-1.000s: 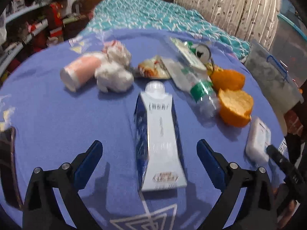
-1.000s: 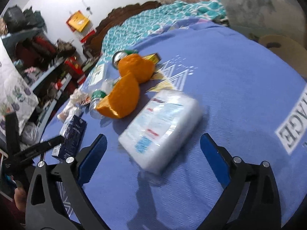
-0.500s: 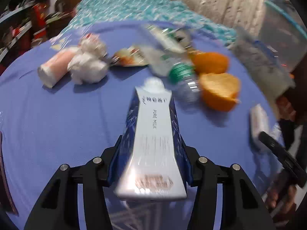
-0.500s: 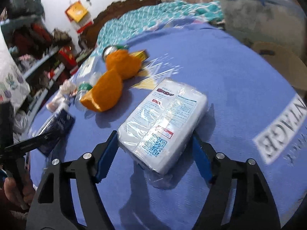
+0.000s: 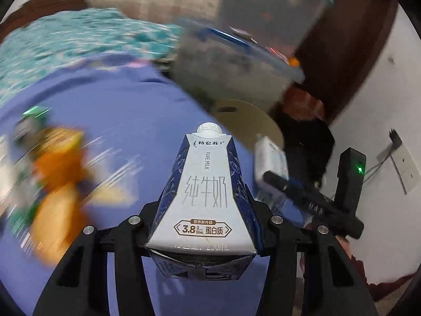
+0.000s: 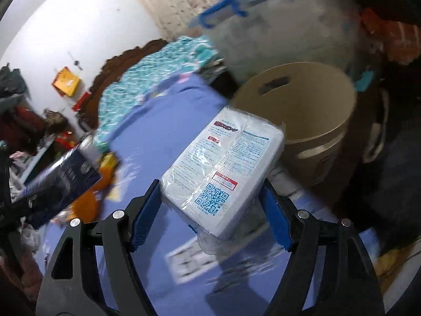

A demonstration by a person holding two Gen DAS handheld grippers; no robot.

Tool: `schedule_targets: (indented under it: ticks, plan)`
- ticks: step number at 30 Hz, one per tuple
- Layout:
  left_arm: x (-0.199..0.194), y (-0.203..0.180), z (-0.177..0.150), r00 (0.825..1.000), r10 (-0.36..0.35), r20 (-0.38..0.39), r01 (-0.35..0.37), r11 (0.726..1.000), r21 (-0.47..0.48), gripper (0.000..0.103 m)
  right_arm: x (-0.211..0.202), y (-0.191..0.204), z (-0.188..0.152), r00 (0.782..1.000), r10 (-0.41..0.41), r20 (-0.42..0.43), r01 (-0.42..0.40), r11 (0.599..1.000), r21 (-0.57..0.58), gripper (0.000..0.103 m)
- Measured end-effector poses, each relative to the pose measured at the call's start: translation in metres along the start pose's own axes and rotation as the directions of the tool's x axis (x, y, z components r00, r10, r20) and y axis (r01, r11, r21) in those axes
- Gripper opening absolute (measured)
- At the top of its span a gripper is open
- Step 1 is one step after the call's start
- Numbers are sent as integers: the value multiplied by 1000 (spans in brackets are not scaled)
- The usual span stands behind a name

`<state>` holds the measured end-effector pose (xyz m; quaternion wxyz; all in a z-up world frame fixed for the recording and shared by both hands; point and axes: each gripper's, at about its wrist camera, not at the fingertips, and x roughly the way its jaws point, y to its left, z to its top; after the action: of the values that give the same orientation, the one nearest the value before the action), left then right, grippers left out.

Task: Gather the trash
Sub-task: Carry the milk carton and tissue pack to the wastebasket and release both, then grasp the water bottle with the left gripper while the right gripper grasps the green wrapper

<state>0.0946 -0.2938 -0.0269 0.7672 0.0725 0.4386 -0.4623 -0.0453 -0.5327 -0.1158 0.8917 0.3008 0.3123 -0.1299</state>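
Left wrist view: the left gripper [image 5: 204, 226] has its two black fingers pinched on the flanks of a navy-and-white tapered milk carton with a white screw cap [image 5: 206, 184]. The carton lies lengthwise between the fingers, cap pointing forward away from the camera, base nearest the lens. That grip on the wide lower part looks chosen to carry the carton steadily. Ahead of the fingertips and to their right is the rim of a tan round plastic bin [image 5: 250, 121], probably where the trash is meant to go. Left of the fingers, blurred orange peel halves [image 5: 58, 179] lie on the blue cloth-covered table [image 5: 126, 100]. To the right, the right gripper [image 5: 289, 184] carries a white packet close beside the carton; the two loads could bump at the bin's mouth.

Right wrist view: the right gripper [image 6: 210, 210] has its blue-padded fingers clamped on the long sides of a white plastic-wrapped rectangular packet printed with blue text and a QR code [image 6: 223, 166]. The packet juts forward past the fingertips, held clear of the table. Just beyond its far end stands the tan bin [image 6: 302, 100], open and seemingly empty. Behind it sits a frosted storage box with blue latches [image 6: 276, 26]. Left of the fingers, the milk carton [image 6: 60, 179] shows as a blur.
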Motion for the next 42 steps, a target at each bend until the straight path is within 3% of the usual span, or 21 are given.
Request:
schedule_targets:
  ticks: [4, 8, 9, 11, 12, 14, 17, 21, 22, 24, 27, 29, 32, 35, 37, 38, 39, 40, 42]
  plan:
    - [86, -24, 55, 990, -84, -116, 84, 996, -5, 48, 14, -27, 29, 998, -55, -39, 54, 998, -30, 75]
    - [149, -50, 93, 984, -67, -162, 70, 997, 19, 49, 34, -41, 51, 992, -93, -89, 89, 995, -46, 80]
    - [160, -55, 97, 984, -54, -169, 58, 998, 21, 51, 42, -45, 56, 991, -52, -125, 51, 999, -12, 82]
    - [180, -58, 106, 985, -11, -175, 14, 1000, 14, 85, 46, -54, 65, 991, -37, -130, 40, 999, 18, 86]
    - [182, -56, 109, 986, 14, -164, -12, 1000, 9, 88, 43, -56, 70, 993, -81, -90, 83, 996, 16, 90]
    - [178, -51, 109, 989, 33, -144, -34, 999, -7, 88, 37, -57, 72, 993, -111, -41, 113, 993, 28, 97]
    - [159, -37, 104, 993, 3, -119, -10, 998, -60, 88, 35, -63, 71, 996, -90, -17, 91, 993, 80, 97]
    - [110, -22, 74, 998, 10, -62, -12, 999, -44, 89, 13, -66, 69, 987, -117, 107, 104, 987, 123, 97]
    - [95, -18, 62, 998, 32, -53, -33, 999, -23, 89, 6, -63, 67, 982, -127, 139, 109, 986, 126, 96]
    - [68, -7, 38, 993, 110, -32, -109, 994, 24, 89, 0, -56, 63, 979, -113, 167, 90, 987, 136, 86]
    - [26, 19, 1, 969, 247, 3, -247, 968, 52, 89, -1, -35, 55, 985, -55, 162, 37, 993, 111, 68]
    - [-3, 40, -18, 931, 363, 41, -364, 931, 32, 95, 2, -13, 49, 988, -17, 153, 4, 997, 82, 61]
    - [-42, 72, -37, 882, 461, 97, -458, 887, -59, 94, 18, 34, 42, 991, 97, 97, -101, 994, 31, 58]
    - [-57, 98, -49, 871, 482, 99, -470, 874, -123, 94, 43, 87, 32, 974, 227, -16, -227, 974, -3, 59]
    - [-53, 109, -53, 860, 502, 93, -490, 863, -126, 94, 67, 122, 24, 934, 335, -125, -336, 942, 12, 61]
    - [-50, 113, -55, 854, 513, 87, -501, 856, -126, 94, 77, 134, 21, 914, 370, -164, -372, 928, 22, 69]
    - [-48, 117, -57, 857, 508, 81, -497, 858, -125, 93, 90, 150, 18, 896, 395, -205, -397, 917, 32, 80]
    - [-45, 121, -58, 866, 495, 74, -484, 866, -128, 91, 100, 163, 15, 883, 407, -235, -410, 911, 37, 85]
    - [-41, 124, -64, 893, 446, 66, -436, 891, -125, 66, 115, 182, 11, 867, 415, -276, -420, 906, 44, 88]
